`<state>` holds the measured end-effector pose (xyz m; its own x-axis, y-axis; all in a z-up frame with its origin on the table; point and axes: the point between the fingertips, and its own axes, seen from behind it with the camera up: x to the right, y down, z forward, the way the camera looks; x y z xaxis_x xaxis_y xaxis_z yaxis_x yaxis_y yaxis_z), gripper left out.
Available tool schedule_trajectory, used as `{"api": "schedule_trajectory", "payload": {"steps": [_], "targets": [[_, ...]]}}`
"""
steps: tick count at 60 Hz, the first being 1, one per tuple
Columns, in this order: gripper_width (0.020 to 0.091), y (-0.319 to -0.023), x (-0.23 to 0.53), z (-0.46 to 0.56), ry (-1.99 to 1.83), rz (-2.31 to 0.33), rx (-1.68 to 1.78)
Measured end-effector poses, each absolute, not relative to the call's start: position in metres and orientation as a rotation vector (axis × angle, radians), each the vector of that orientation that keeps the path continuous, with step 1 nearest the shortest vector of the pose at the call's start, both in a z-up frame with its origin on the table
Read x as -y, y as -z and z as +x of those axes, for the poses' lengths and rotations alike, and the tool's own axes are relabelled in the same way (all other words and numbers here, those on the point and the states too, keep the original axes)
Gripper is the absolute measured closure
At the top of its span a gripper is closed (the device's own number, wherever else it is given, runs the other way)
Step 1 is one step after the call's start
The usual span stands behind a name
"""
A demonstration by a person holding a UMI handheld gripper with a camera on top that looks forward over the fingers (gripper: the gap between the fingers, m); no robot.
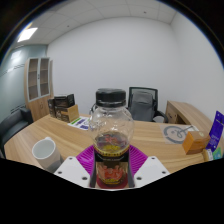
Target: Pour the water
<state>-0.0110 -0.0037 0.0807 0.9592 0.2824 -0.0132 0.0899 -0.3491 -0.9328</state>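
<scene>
A clear plastic jar (111, 135) with a black lid and a yellow-and-red label stands upright between my fingers, lifted above the wooden table (70, 137). My gripper (111, 165) is shut on the jar, with the purple pads (87, 158) pressed against both of its sides. A white cup (46, 153) stands on the table to the left of the fingers, apart from the jar. The jar's lower part is hidden behind the gripper body.
An orange box (193, 141) and a blue-purple pack (217, 135) lie at the table's right end. A black office chair (144, 103) stands behind the table. Dark and yellow boxes (66, 108) sit at the far left, near a cabinet (39, 85).
</scene>
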Motion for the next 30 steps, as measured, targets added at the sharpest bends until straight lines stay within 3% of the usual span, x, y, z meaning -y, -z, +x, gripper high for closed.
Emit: {"api": "schedule_trajectory", "payload": {"steps": [9, 15, 17, 21, 30], "targets": [[0.0564, -0.077, 0.005, -0.011, -0.189, -1.975, 0.262], [0.0227, -0.077, 0.016, -0.008, -0.158, -2.031, 0.282], [0.0268, -0.082, 0.021, -0.005, -0.138, -2.034, 0.285], [0.0234, -0.095, 0.036, 0.002, -0.077, -2.037, 0.282], [0.0246, -0.132, 0.089, 0.004, 0.014, -2.047, 0.243]]}}
